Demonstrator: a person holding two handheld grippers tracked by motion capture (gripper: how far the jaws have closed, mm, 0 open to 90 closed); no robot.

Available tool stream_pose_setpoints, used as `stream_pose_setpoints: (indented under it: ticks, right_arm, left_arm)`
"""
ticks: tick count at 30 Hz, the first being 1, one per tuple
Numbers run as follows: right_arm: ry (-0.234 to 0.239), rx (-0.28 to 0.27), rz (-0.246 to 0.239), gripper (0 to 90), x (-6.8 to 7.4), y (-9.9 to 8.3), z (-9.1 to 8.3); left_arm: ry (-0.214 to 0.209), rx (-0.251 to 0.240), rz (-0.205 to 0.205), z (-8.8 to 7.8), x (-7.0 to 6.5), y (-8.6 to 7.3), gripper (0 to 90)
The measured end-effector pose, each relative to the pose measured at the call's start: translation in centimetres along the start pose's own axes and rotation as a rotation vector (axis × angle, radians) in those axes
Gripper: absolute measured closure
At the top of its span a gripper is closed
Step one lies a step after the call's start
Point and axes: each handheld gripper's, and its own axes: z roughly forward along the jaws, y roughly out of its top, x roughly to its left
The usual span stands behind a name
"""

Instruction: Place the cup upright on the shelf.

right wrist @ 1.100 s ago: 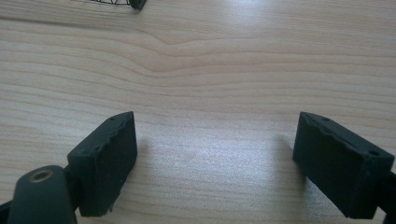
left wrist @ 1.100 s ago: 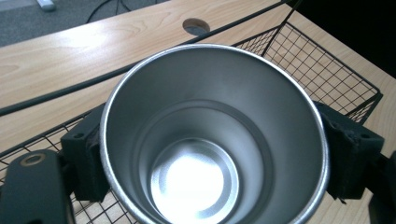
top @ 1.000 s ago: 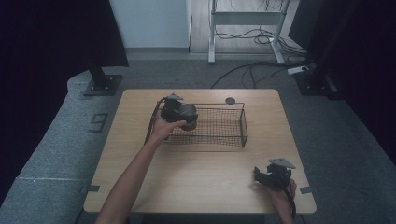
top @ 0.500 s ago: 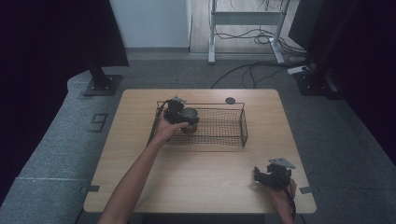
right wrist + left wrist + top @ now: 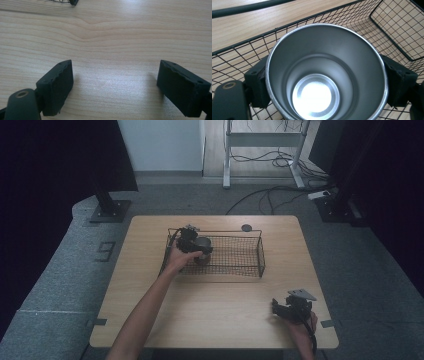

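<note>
Seen from above: wooden table [image 5: 215, 320] with a black wire basket [image 5: 235, 255] near its far edge. Left gripper [image 5: 192, 245] reaching into the basket's left end, clamped on a steel cup [image 5: 202, 244]. Cup upright, inside the basket, near its left wall, partly hidden by the gripper and hand [image 5: 177, 260].

From the left gripper view: cup [image 5: 324, 72] looked into from above, open mouth up, shiny round bottom visible. 2 black jaws pressed against opposite sides of the cup wall, 1 at left, 1 at right. Basket mesh [image 5: 392, 27] around and under the cup, table wood beyond. Cannot tell whether the cup's base touches the mesh.

Right gripper [image 5: 287, 309] low over the table's near right corner, well apart from basket and cup. From the right gripper view: 2 jaws wide apart, nothing but bare table [image 5: 112, 37] between. Basket corner [image 5: 72, 2] at top edge.
</note>
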Motion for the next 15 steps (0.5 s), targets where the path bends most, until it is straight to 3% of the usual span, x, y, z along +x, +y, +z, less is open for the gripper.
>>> stream_pose_setpoints:
  ticks: [7, 15]
  right_arm:
    - [0.0, 0.0, 0.0, 13.4, 0.0, 0.0, 0.0]
    - [0.0, 0.0, 0.0, 13.4, 0.0, 0.0, 0.0]
  left_arm:
    - [0.019, 0.031, -0.016, 0.4, 0.3, -0.1, 14.0]
    - [0.054, 0.081, 0.012, 1.2, 0.2, -0.2, 13.8]
